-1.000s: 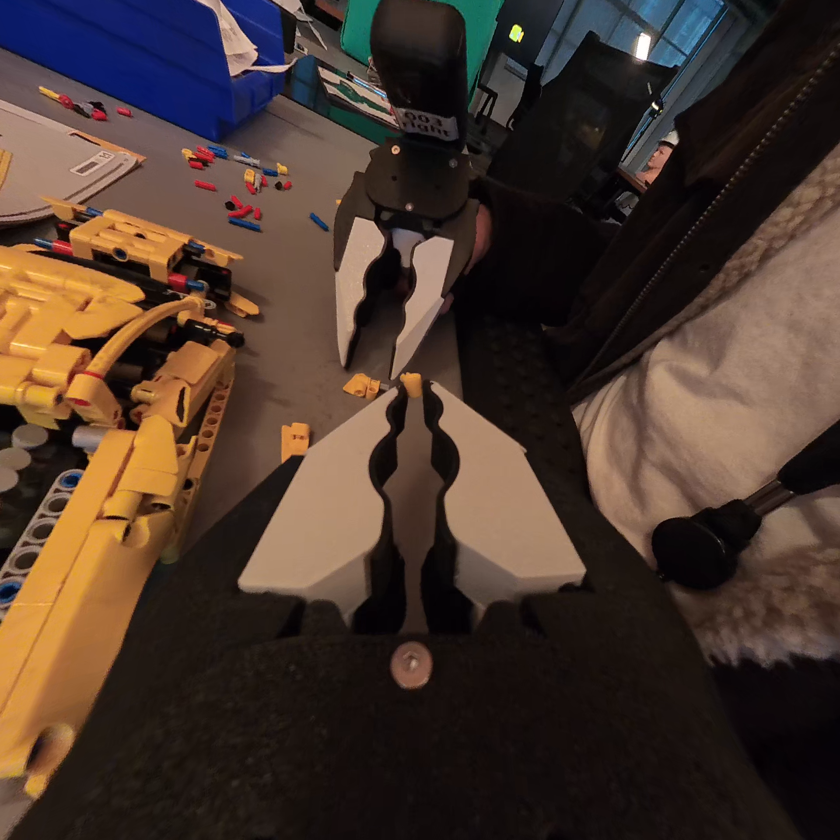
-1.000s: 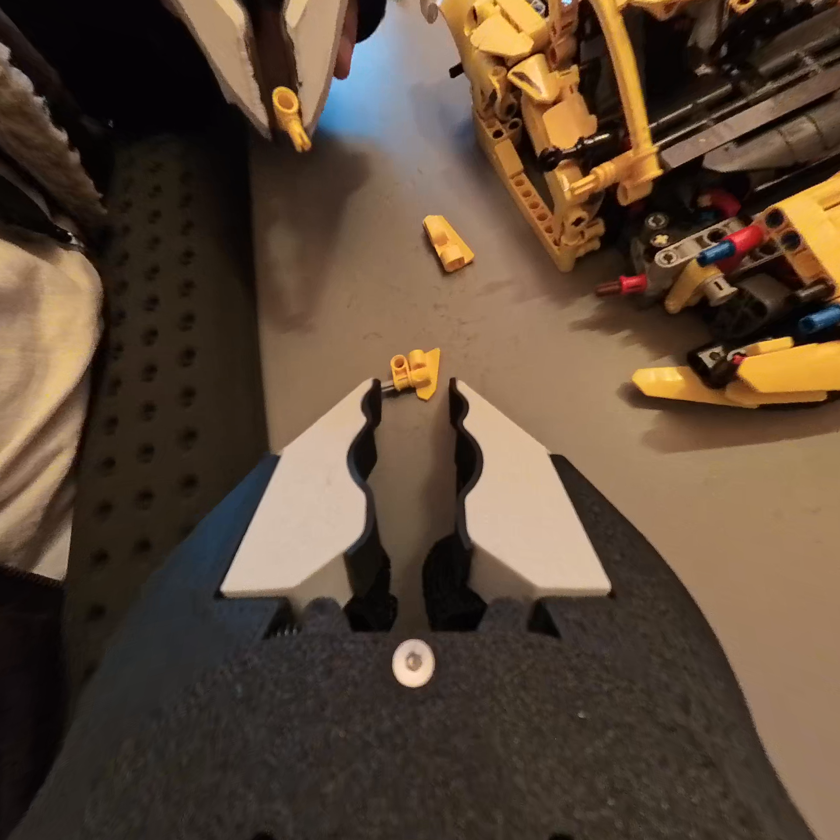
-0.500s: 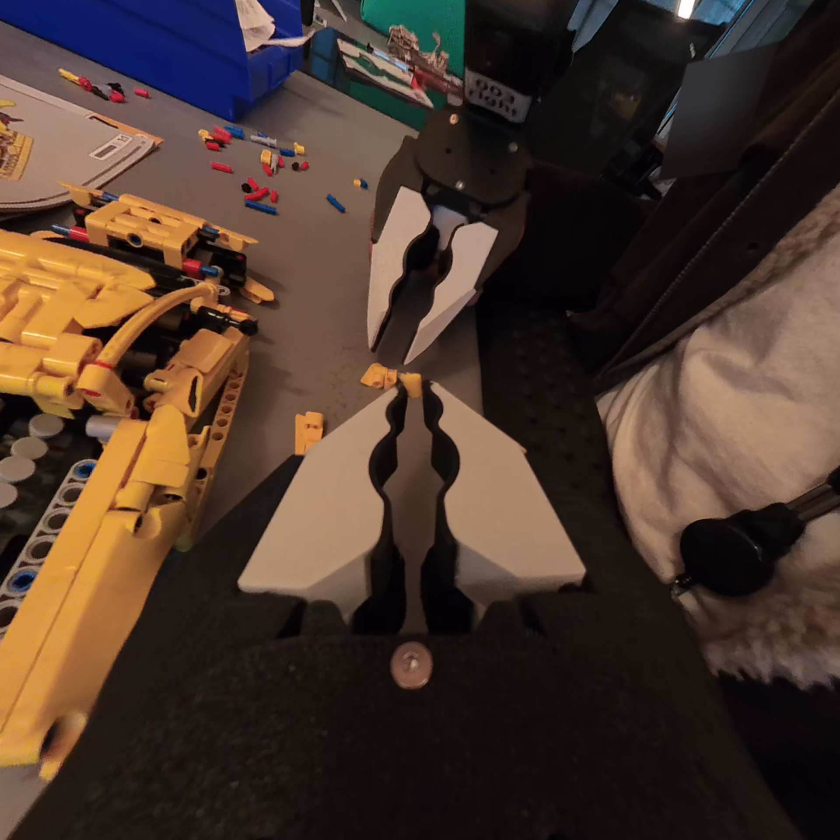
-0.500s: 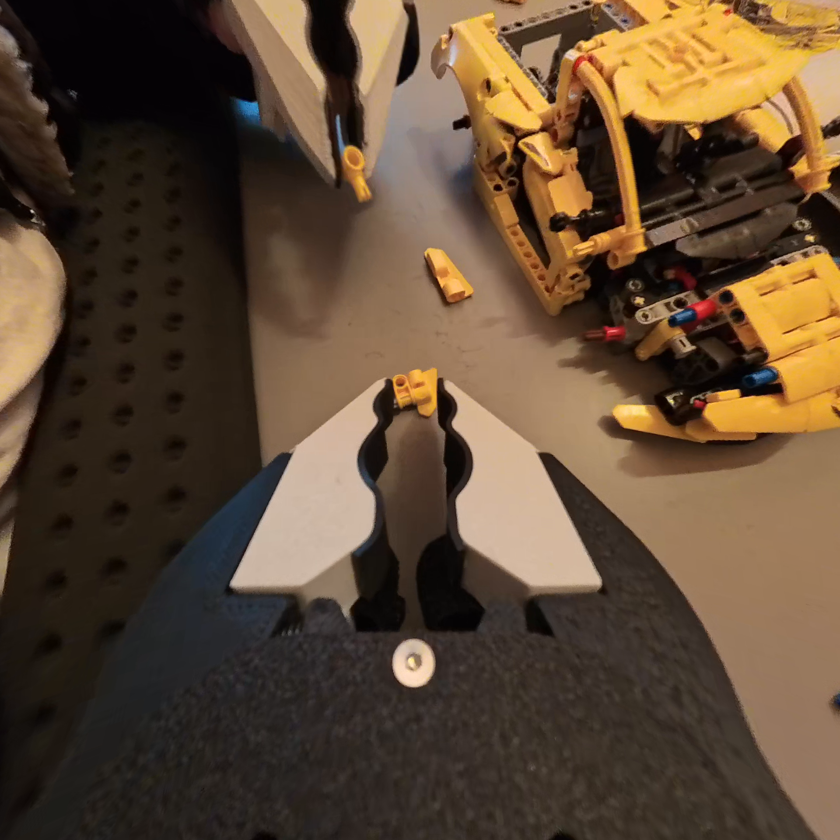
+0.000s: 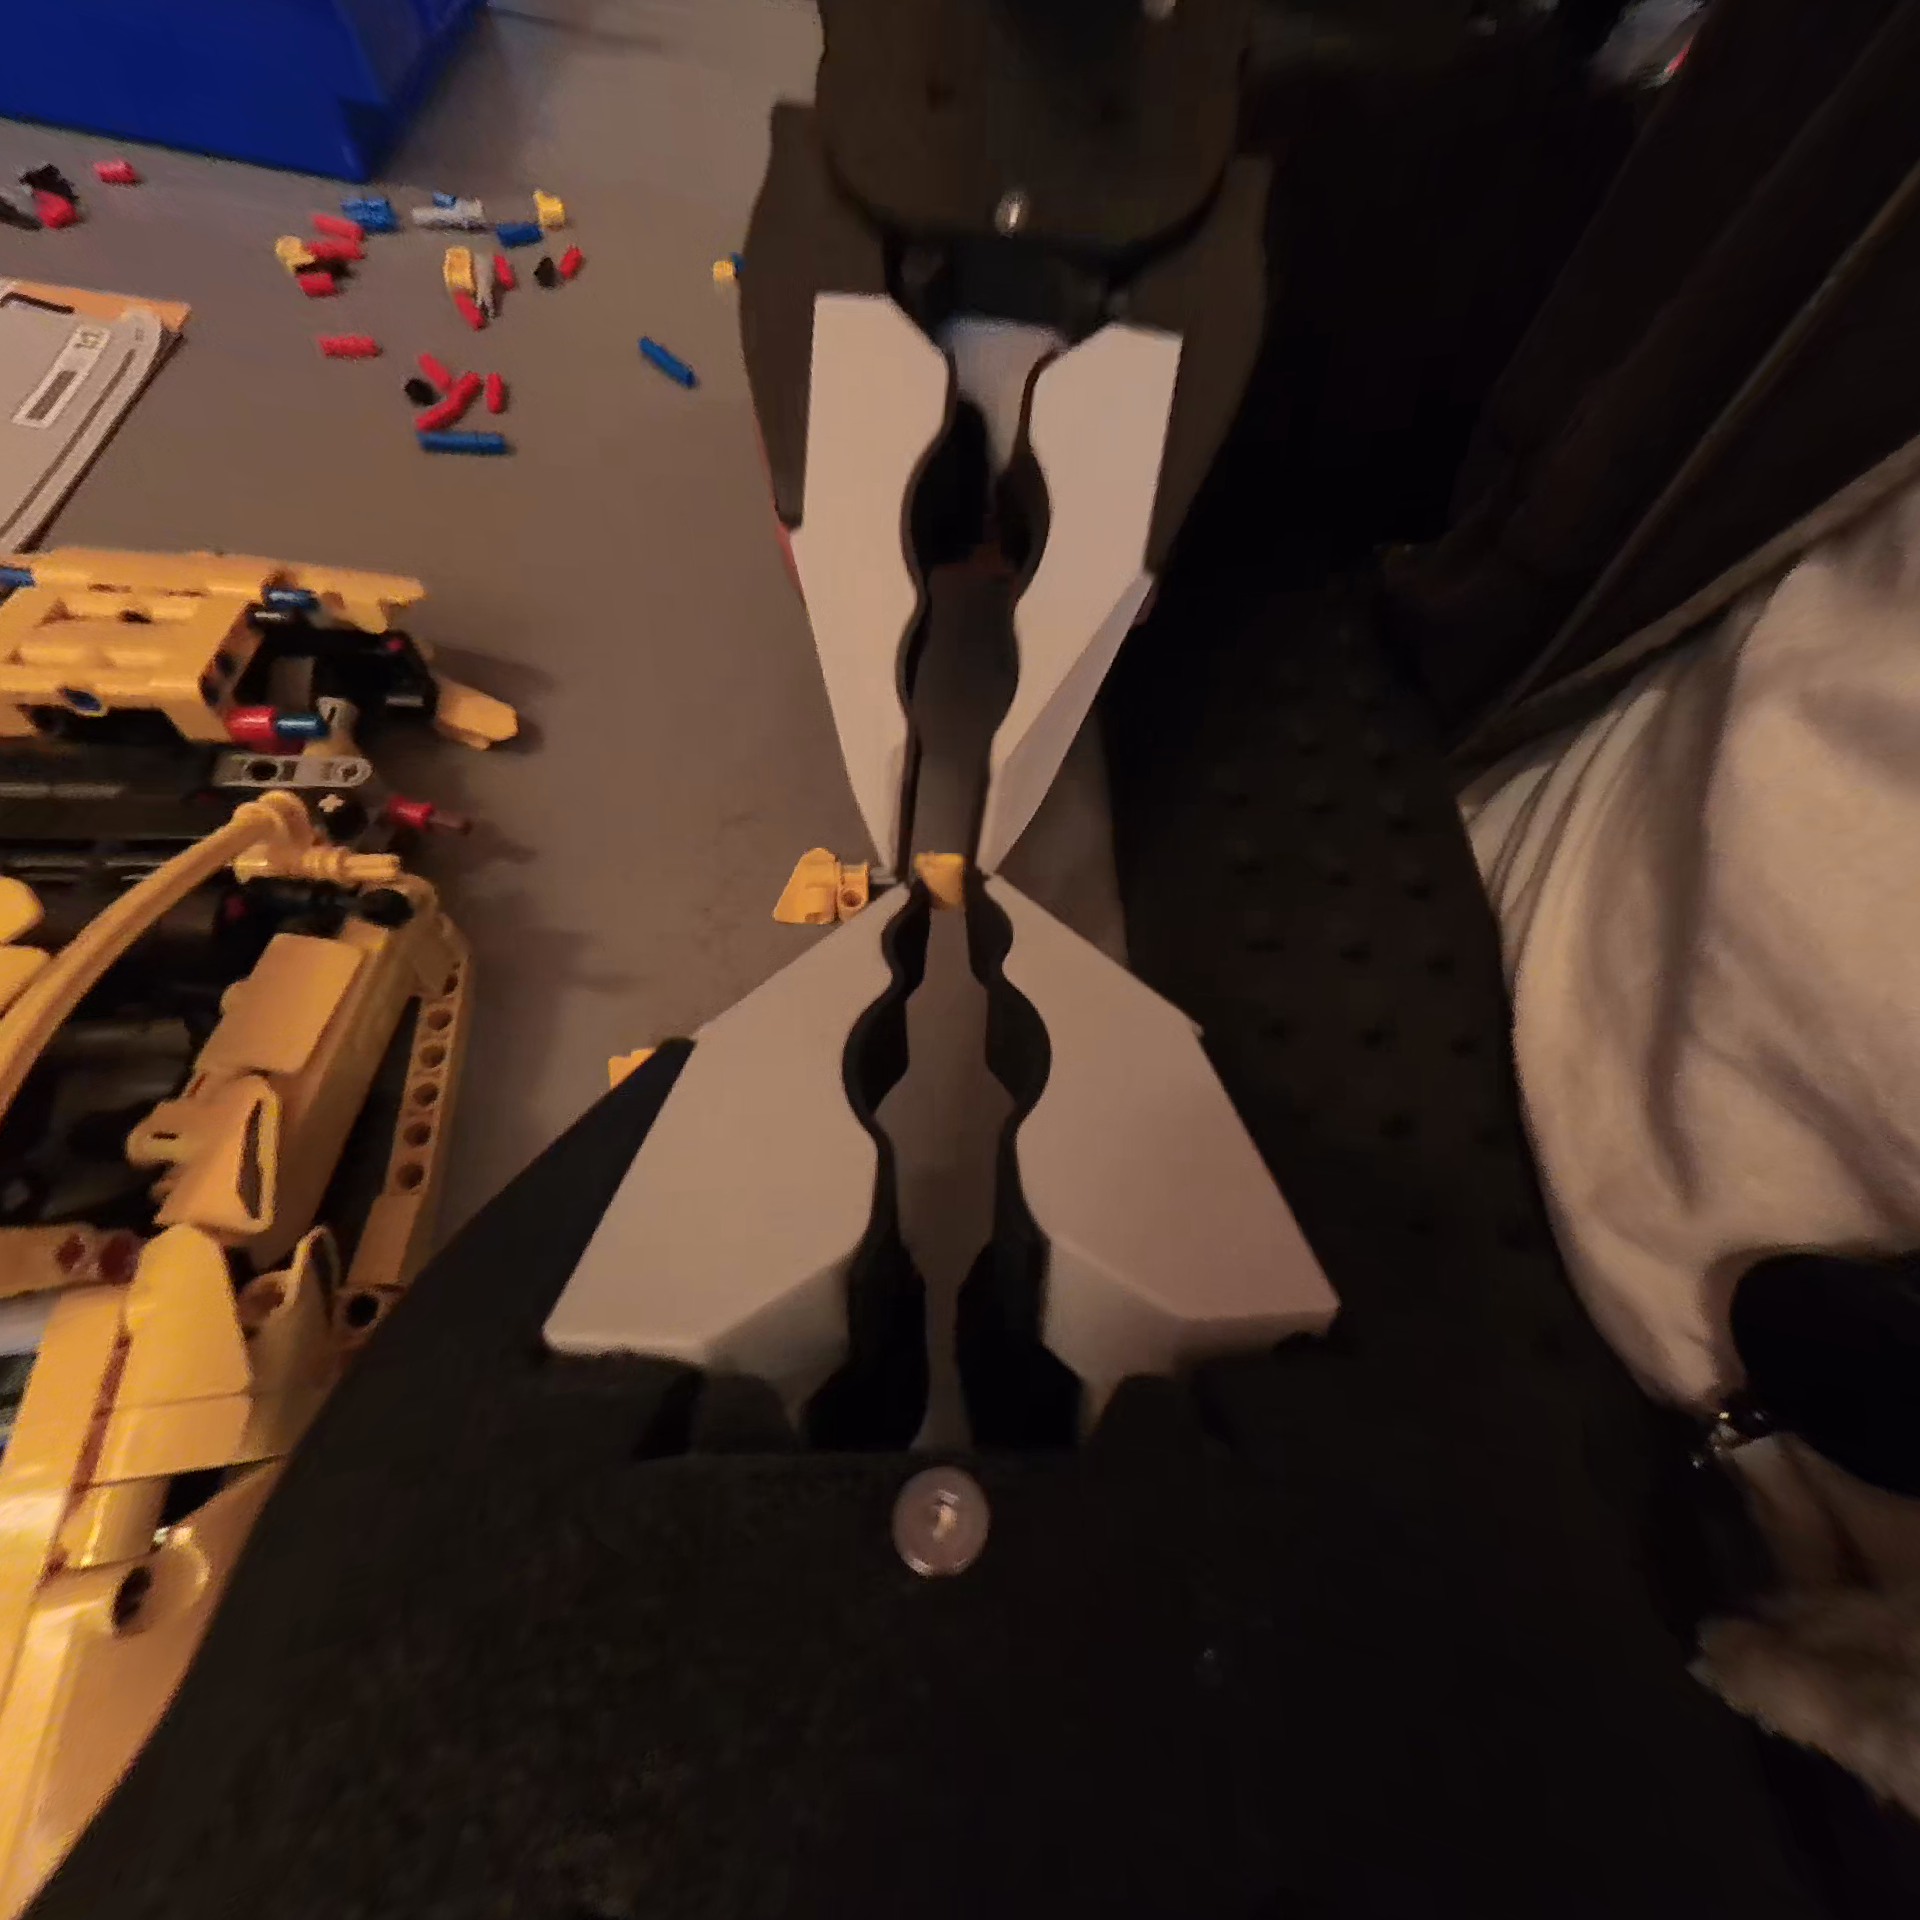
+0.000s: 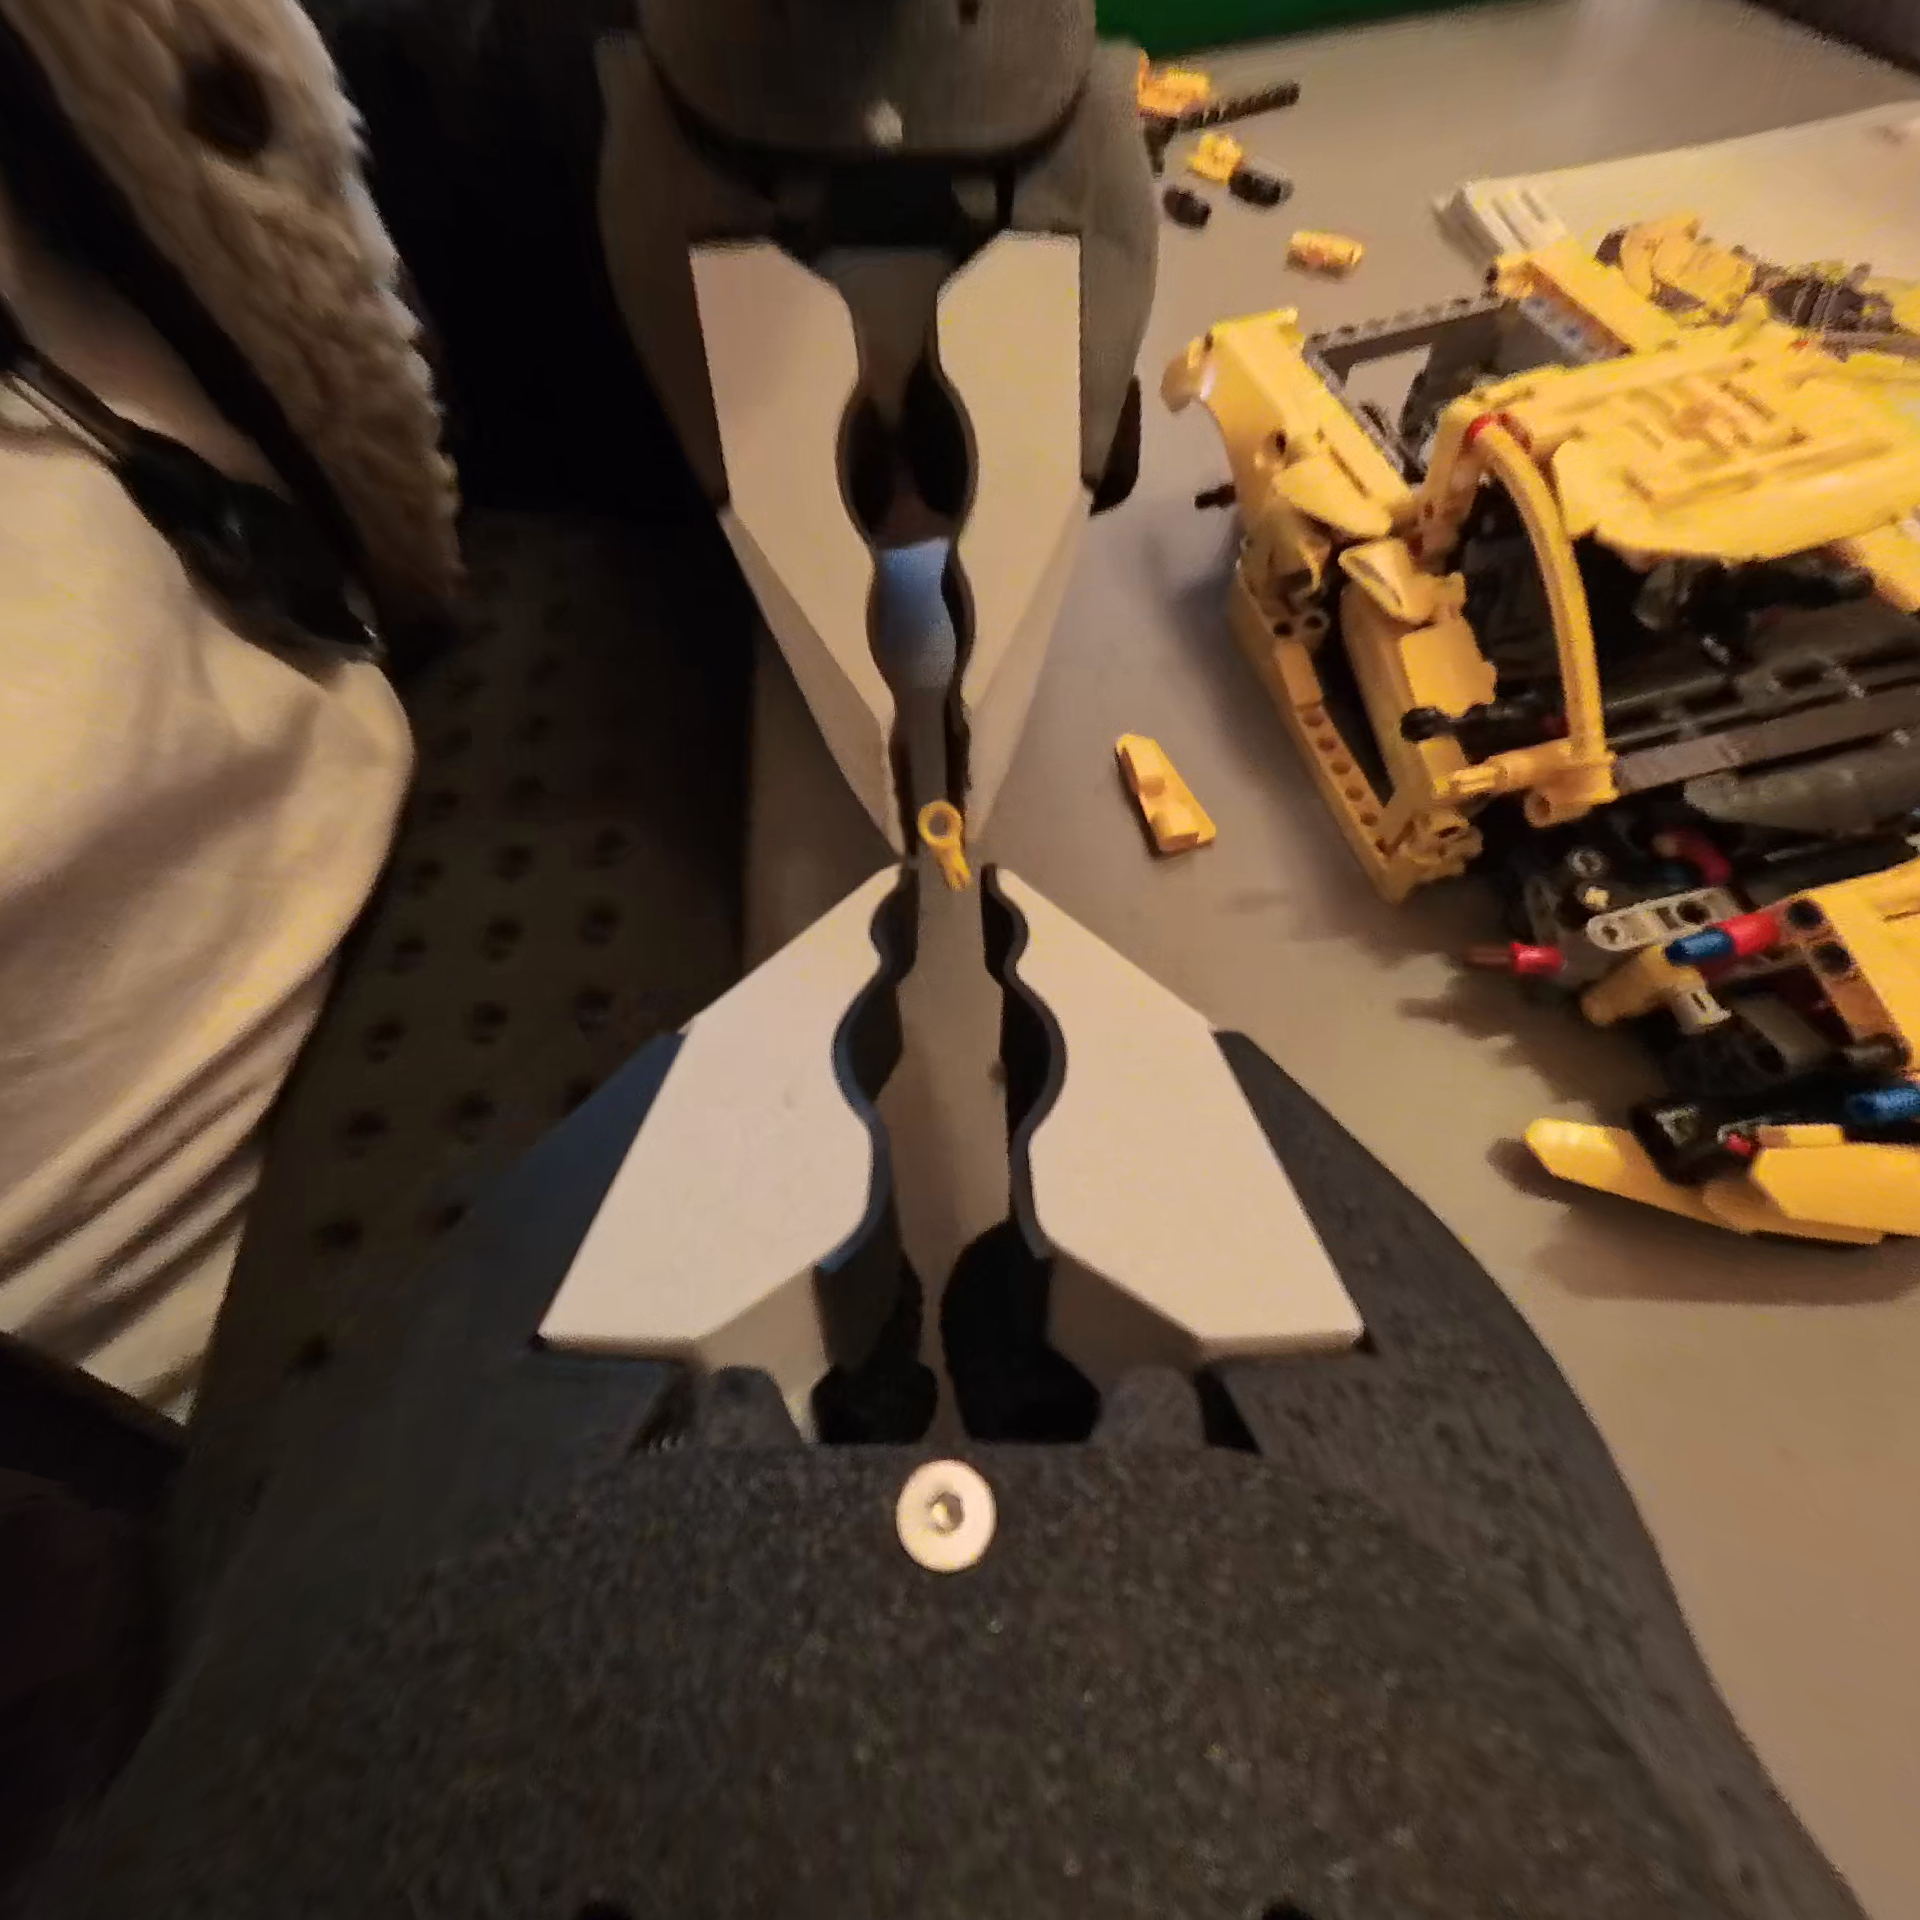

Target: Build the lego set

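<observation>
Between tong tips (image 5: pixel 940 904): yellow connector (image 5: pixel 939 879), pinched.

Left hand-held gripper (image 5: pixel 940 902) and right hand-held gripper (image 6: pixel 948 868), both nearly closed, tip-to-tip

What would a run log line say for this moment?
left hand-held gripper: shut on yellow connector | right hand-held gripper: tip-to-tip with left, grip unclear | yellow model: untouched
</observation>
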